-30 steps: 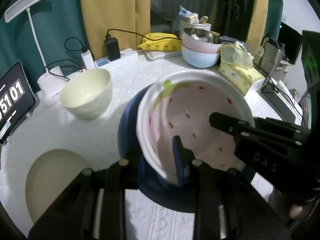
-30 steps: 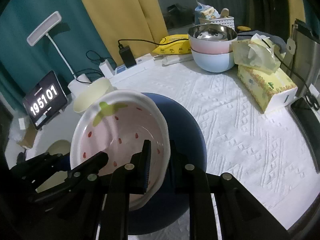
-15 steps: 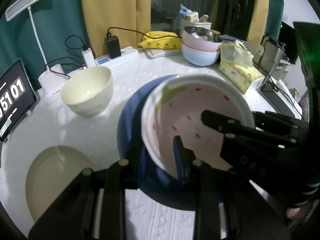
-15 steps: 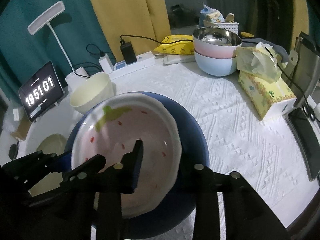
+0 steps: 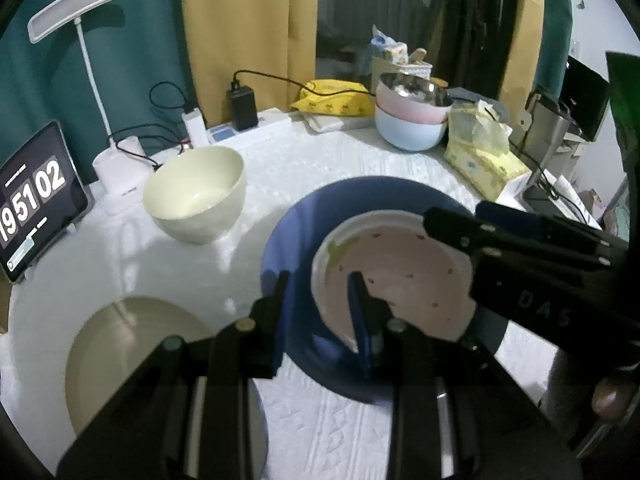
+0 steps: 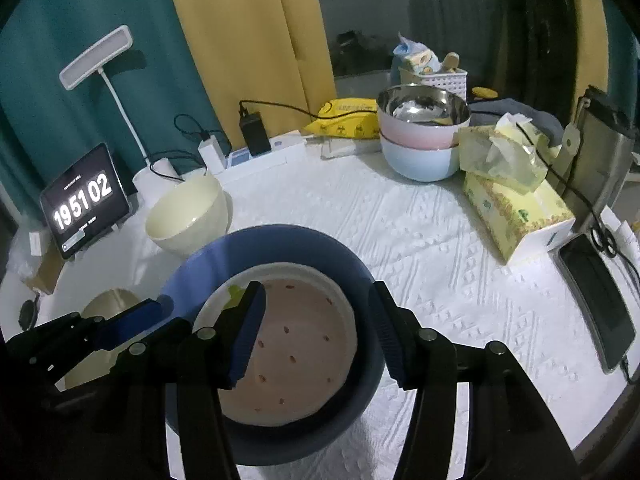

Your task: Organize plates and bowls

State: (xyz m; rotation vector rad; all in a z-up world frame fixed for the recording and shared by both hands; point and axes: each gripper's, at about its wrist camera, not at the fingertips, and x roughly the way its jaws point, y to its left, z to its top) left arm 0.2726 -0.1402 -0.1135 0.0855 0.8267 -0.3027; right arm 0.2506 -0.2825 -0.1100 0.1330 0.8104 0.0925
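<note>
A pink strawberry-pattern plate [image 5: 400, 272] [image 6: 304, 344] lies inside a large blue plate [image 5: 296, 240] [image 6: 280, 248] on the white cloth. My left gripper [image 5: 320, 308] is open over the pink plate's near rim. My right gripper [image 6: 316, 332] is open with its jaws on either side of the pink plate; it also shows in the left wrist view [image 5: 520, 256]. A cream bowl [image 5: 196, 196] [image 6: 188, 212] stands behind on the left. A beige plate [image 5: 132, 352] [image 6: 108, 304] lies at the near left.
Stacked steel, pink and light blue bowls [image 5: 412, 120] [image 6: 424, 132] stand at the back right beside a tissue box [image 6: 516, 208]. A clock tablet [image 6: 84, 200], desk lamp [image 5: 80, 8], power strip [image 5: 248, 132] and phone [image 6: 596, 300] ring the table.
Both grippers lowered the tilted pink plate into the blue plate and opened, letting it go. The clock went from 19:51:01 to 19:51:02.
</note>
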